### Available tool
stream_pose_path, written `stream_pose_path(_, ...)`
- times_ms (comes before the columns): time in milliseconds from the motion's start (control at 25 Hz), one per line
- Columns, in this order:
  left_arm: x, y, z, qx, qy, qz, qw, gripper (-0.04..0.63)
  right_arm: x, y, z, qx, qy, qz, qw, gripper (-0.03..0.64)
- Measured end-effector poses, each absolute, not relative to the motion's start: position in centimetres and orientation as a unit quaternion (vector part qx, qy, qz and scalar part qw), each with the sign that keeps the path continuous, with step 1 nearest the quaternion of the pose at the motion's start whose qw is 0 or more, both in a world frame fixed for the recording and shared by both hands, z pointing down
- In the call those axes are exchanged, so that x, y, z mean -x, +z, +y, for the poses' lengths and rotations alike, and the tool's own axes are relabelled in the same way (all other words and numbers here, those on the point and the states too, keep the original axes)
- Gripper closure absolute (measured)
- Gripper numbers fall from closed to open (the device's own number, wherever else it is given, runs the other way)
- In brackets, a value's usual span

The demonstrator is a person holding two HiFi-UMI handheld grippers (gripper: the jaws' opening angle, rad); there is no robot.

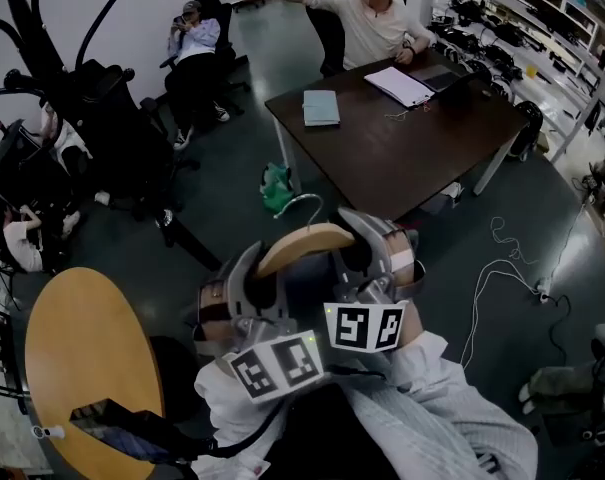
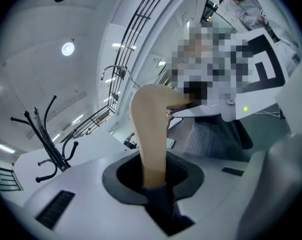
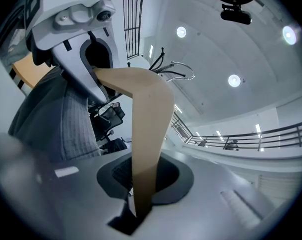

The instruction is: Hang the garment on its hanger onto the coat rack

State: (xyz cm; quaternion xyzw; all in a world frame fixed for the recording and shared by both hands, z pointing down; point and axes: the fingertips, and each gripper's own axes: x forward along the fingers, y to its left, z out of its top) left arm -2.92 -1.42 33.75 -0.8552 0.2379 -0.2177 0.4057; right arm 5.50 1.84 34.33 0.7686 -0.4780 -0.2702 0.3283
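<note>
two grippers, the left gripper (image 1: 254,276) and the right gripper (image 1: 362,253), each with one marker cube, two cubes in all. one wooden hanger (image 1: 304,245) with one metal hook (image 1: 304,203). one black coat rack (image 1: 37,38). two tables: one dark rectangular table (image 1: 382,158) and one round wooden table (image 1: 82,368). on the dark one, one teal book (image 1: 321,107), one stack of papers (image 1: 400,85) and one laptop (image 1: 444,78). at least three seated people. one green bundle (image 1: 276,188) on the floor.
</note>
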Motion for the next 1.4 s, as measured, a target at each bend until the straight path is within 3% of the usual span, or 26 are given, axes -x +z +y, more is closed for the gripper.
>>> stream_pose_path(600, -7.5, 31.9, -15.0, 0.774, -0.295, 0.454, 0.328, 0.526, -16.4, 32.0, -16.3, -0.62, -0.361, -0.645, 0.263, 0.577)
stream_pose_path(1000, -5.1, 32.7, -18.5, 0.699, -0.349, 0.573, 0.247, 0.526, -13.2, 32.4, -23.1, -0.52, -0.389, -0.732, 0.208, 0.571)
stream_pose_path(1400, -1.6, 30.5, -24.2, 0.674, -0.353, 0.596, 0.255, 0.526, -9.5, 30.3, -29.2, -0.516, -0.406, -0.735, 0.172, 0.569)
